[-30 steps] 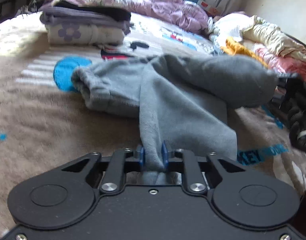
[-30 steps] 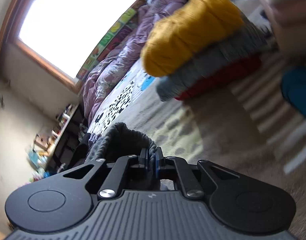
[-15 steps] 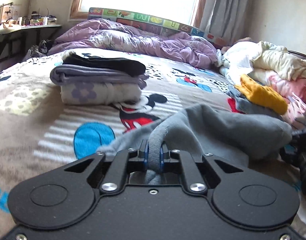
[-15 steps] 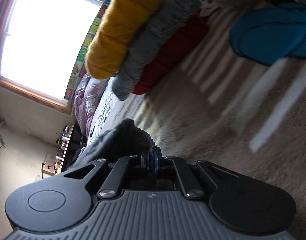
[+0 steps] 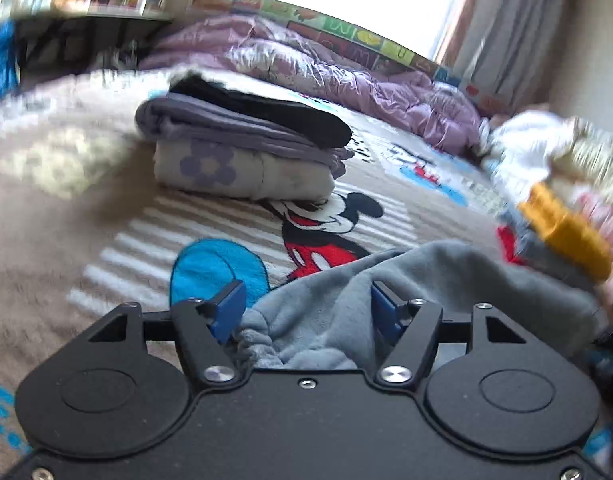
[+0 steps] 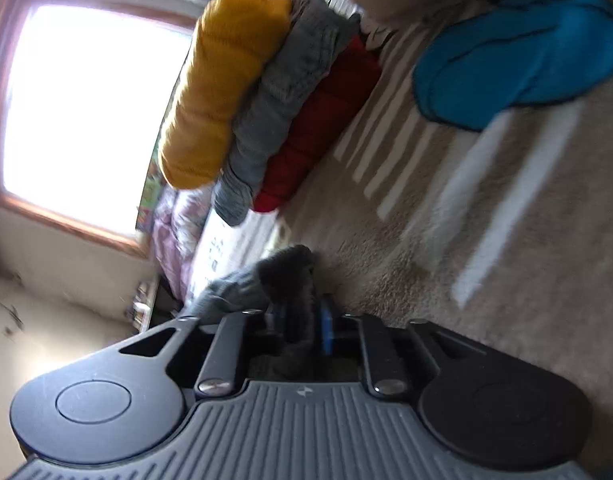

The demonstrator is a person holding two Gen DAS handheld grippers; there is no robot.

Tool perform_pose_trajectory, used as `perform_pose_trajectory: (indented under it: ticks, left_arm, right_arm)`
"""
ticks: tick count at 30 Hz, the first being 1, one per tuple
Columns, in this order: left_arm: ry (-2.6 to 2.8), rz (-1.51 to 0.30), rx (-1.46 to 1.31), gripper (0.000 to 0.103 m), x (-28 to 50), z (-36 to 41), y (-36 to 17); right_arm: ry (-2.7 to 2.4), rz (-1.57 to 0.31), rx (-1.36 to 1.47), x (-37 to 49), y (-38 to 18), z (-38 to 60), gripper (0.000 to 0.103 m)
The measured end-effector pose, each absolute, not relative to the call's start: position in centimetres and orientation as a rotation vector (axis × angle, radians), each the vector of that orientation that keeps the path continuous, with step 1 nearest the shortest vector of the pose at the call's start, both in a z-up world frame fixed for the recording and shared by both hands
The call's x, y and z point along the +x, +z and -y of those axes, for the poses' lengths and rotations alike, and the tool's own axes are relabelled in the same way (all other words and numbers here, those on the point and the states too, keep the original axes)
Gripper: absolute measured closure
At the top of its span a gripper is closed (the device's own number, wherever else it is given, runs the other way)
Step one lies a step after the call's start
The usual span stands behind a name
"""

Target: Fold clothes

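Note:
A grey fleece garment lies bunched on the cartoon-print blanket, just ahead of my left gripper. Its jaws are opening: the blue pads stand wide apart, and the fleece's gathered hem sits loose between them. In the right wrist view my right gripper is rolled on its side, low over the blanket. Its jaws are opening too, and a dark grey fold of the same garment still lies between the slightly parted pads, partly hiding the left one.
A folded stack of floral, purple and black clothes sits at the back left. A purple quilt lies under the window. Unfolded clothes pile up at the right, where yellow, grey and red pieces lie stacked.
Both grippers were shut on the grey garment and their jaws have now parted, the left widely, the right a little. The right gripper rolled and sank toward the blanket.

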State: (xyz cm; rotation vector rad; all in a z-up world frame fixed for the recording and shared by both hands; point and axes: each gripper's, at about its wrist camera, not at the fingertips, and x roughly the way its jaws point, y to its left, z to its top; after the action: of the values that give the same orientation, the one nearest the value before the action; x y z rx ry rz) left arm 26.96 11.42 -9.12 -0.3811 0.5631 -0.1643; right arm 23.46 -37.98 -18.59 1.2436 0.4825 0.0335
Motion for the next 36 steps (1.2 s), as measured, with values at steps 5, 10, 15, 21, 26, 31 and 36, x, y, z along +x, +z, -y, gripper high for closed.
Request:
perform_pose_trajectory:
  ticks: [5,10,15,21,26,31,36]
  left_arm:
    - [-0.212,-0.578,-0.579,0.028,26.0,-14.1,-9.1]
    - [-0.245,-0.625,-0.711,0.021,25.2,-15.2,-9.6]
    - [-0.271,-0.688,-0.602,0.015,24.6,-12.9,-9.6]
    - [-0.23,-0.697,-0.543,0.016,25.5,-11.2,-11.2]
    - [-0.168,-0.66,-0.566,0.045,26.4,-11.3,-11.9]
    - [-0.151,-0.626,-0.586,0.076,26.1,-11.6,-11.4]
    - [-0.205,-0.569,-0.61,0.081,24.9,-12.0,-9.4]
  right_arm:
    - [0.071,-0.387,1.337,22.0,-18.5,38.4,0.047]
    - [0.13,-0.418,1.314,22.4,-17.5,37.3,0.023]
    - [0.149,-0.464,1.276,23.9,-17.0,35.9,0.016]
    - [0.124,-0.479,1.244,24.5,-17.3,35.2,0.036]
    - [0.119,-0.474,1.216,24.6,-17.2,34.9,0.058]
    - [0.11,-0.433,1.166,24.3,-15.7,34.7,0.076]
    - [0.119,-0.4,1.119,23.3,-13.2,34.5,0.082]
